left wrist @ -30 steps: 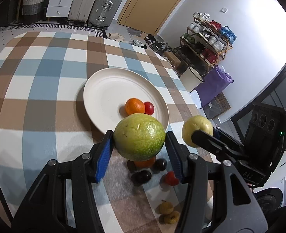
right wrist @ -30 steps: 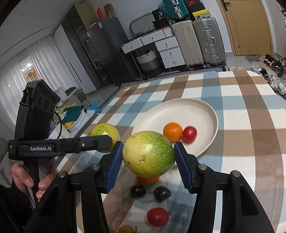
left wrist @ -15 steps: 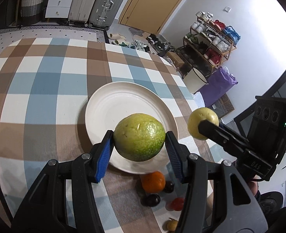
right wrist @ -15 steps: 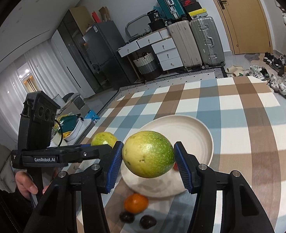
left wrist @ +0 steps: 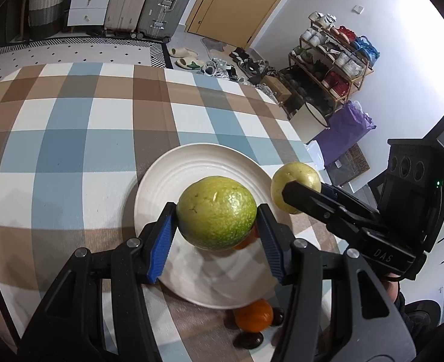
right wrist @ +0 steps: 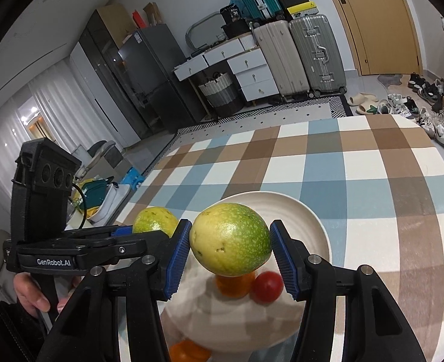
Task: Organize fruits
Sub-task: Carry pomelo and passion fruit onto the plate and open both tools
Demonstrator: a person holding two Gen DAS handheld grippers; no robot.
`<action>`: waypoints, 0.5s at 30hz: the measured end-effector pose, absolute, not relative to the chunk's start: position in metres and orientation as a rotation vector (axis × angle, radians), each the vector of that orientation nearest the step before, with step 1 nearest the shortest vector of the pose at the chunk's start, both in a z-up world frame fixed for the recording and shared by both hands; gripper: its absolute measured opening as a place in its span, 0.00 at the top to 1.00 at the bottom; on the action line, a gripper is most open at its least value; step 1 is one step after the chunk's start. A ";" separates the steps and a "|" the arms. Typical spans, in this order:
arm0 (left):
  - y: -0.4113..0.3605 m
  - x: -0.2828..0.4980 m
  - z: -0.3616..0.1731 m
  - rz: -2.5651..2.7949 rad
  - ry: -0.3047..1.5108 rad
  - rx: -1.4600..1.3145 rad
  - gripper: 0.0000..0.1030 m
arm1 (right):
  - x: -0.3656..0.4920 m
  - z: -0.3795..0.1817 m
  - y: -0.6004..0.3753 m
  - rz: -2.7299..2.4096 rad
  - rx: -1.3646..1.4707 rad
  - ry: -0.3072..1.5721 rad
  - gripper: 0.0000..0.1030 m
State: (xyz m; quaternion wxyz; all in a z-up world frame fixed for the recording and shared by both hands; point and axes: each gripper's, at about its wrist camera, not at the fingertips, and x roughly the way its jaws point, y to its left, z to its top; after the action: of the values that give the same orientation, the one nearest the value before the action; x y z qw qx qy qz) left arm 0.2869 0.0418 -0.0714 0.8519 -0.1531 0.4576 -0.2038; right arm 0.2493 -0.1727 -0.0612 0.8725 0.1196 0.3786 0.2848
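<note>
My left gripper (left wrist: 216, 223) is shut on a round green-yellow fruit (left wrist: 216, 212), held above the near half of the white plate (left wrist: 173, 175). To its right, my right gripper (right wrist: 229, 244) is shut on a second green-yellow fruit (right wrist: 231, 239), also over the plate (right wrist: 300, 211). Under it an orange (right wrist: 234, 285) and a red tomato (right wrist: 267, 286) lie on the plate. In the left wrist view the right gripper's fruit (left wrist: 294, 181) hangs by the plate's right rim. In the right wrist view the left gripper's fruit (right wrist: 154, 221) shows at the left.
The plate sits on a checked tablecloth (left wrist: 71, 138). Another orange (left wrist: 253, 315) and a dark fruit (left wrist: 247, 339) lie on the cloth just before the plate's near rim. A person's hand (right wrist: 32, 292) holds the left gripper's handle. Suitcases, drawers and a shoe rack stand beyond the table.
Both grippers have carried their fruits forward from above the loose fruit to over the plate. The loose fruits have slid toward the bottom of both views. Both grips are unchanged.
</note>
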 end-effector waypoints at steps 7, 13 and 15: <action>0.035 0.308 -0.091 -0.437 0.992 -0.311 0.51 | 0.266 -0.084 -0.168 0.578 0.247 0.829 0.47; 0.025 0.319 -0.103 -0.451 1.012 -0.295 0.50 | 0.273 -0.098 -0.165 0.567 0.233 0.857 0.47; 0.022 0.321 -0.107 -0.455 1.020 -0.289 0.50 | 0.272 -0.098 -0.164 0.562 0.224 0.858 0.47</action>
State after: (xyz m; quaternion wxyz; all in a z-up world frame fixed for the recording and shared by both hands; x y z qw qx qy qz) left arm 0.3212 0.0223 -0.1068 0.8381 -0.1367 0.4824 -0.2149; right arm 0.2722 -0.1636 -0.0984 0.8654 0.1070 0.4094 0.2683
